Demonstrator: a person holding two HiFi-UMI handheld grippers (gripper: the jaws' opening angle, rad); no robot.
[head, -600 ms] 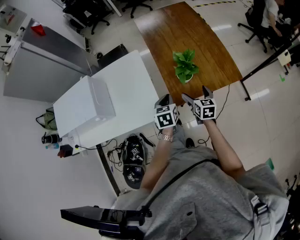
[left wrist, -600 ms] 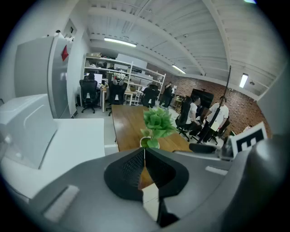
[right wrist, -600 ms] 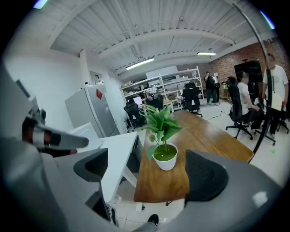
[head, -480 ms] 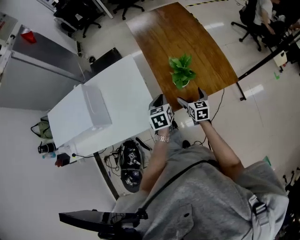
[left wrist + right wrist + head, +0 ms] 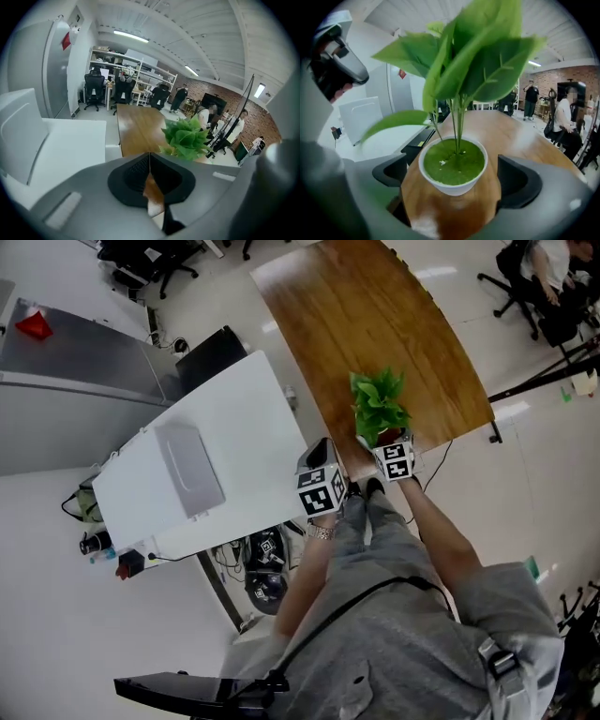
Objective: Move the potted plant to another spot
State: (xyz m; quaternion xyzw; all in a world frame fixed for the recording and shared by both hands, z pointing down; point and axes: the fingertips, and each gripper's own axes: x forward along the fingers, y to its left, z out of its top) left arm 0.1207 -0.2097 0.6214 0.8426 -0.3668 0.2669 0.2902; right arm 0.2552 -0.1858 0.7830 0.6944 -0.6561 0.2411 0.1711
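Your right gripper (image 5: pixel 454 187) stands jaws apart around the white-potted green plant (image 5: pixel 453 165)
Your left gripper (image 5: pixel 150 178) is pinched together, empty; overhead, leaves hide the pot

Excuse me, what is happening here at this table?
A person holds a gripper in each hand. The right gripper is open, its jaws on either side of the potted plant, which stands near the edge of the wooden table. The left gripper is shut and empty.
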